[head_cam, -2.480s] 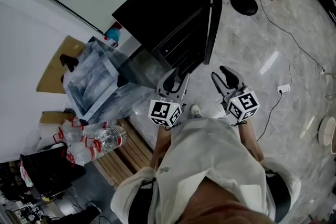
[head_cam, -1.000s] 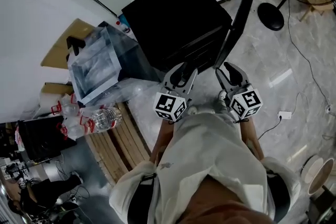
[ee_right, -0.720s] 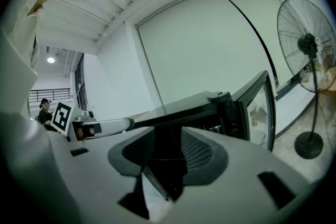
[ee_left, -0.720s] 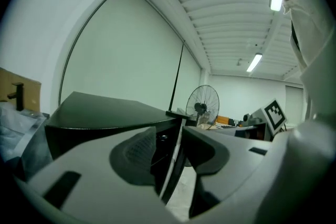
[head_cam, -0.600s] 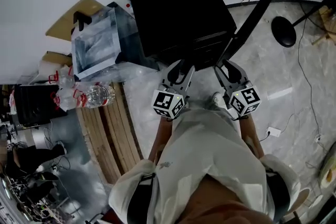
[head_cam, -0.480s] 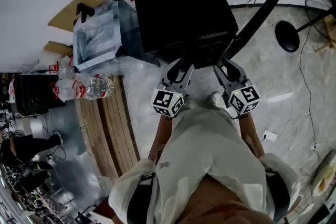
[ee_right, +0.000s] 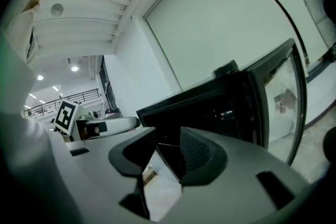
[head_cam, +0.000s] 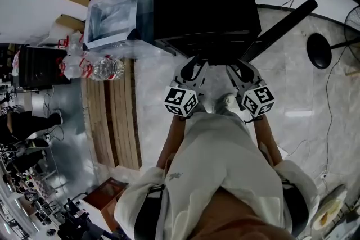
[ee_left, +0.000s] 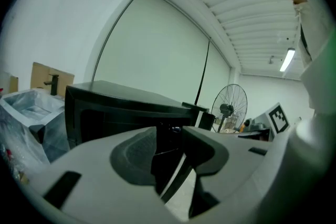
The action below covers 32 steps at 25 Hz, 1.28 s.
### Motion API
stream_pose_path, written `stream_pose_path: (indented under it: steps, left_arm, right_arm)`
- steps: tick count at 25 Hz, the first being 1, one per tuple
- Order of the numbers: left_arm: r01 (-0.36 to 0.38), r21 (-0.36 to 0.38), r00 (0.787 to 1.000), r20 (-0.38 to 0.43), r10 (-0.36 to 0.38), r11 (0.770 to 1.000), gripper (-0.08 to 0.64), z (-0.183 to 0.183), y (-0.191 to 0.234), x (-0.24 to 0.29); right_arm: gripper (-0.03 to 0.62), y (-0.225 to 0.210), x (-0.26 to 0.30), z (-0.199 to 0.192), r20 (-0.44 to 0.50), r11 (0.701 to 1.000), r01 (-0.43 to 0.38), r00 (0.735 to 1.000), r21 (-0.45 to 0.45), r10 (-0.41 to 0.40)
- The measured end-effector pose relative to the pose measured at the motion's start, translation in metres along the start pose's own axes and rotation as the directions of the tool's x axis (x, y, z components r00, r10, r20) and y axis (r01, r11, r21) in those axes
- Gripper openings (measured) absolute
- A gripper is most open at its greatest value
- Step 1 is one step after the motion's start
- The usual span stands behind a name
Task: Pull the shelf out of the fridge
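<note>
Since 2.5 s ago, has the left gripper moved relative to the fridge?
Yes. The left gripper has edged toward the fridge: its fingers now sit right at the open front, closing slightly with nothing between them.

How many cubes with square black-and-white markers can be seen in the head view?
2: one white marker cube on the left gripper, one on the right gripper. None seems hidden.

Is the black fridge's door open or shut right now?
Open. In the head view the door stands angled out from the black fridge, and the right gripper view looks into its dark inside.
</note>
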<state>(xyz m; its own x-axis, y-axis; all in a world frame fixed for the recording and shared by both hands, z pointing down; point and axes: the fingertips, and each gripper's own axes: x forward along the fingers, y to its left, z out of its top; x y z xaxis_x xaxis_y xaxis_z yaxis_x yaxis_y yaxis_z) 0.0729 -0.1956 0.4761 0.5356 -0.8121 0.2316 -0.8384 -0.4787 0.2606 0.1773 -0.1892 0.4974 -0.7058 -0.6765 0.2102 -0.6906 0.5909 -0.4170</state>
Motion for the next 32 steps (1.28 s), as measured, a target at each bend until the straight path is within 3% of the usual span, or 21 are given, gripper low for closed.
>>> stream_pose_path:
  steps: [14,22,32]
  left_arm:
    - [-0.017,-0.131,0.998,-0.057,0.010,0.991,0.158,-0.046,0.038,0.019]
    - [-0.021,-0.233,0.998,-0.067,0.005,0.972,0.158,-0.071,0.060,0.032]
    - [-0.012,-0.277,0.995,-0.095,-0.014,0.961,0.160,-0.095,0.075,0.048]
  right_arm:
    - [0.158,-0.029,0.029,-0.033,-0.040,0.993,0.087,0.996,0.080,-0.084]
    - [0.160,-0.046,0.048,-0.053,-0.087,0.983,0.129,0.989,0.131,-0.118]
    - [0.149,-0.062,0.066,-0.073,-0.124,0.973,0.161,0.982,0.168,-0.141]
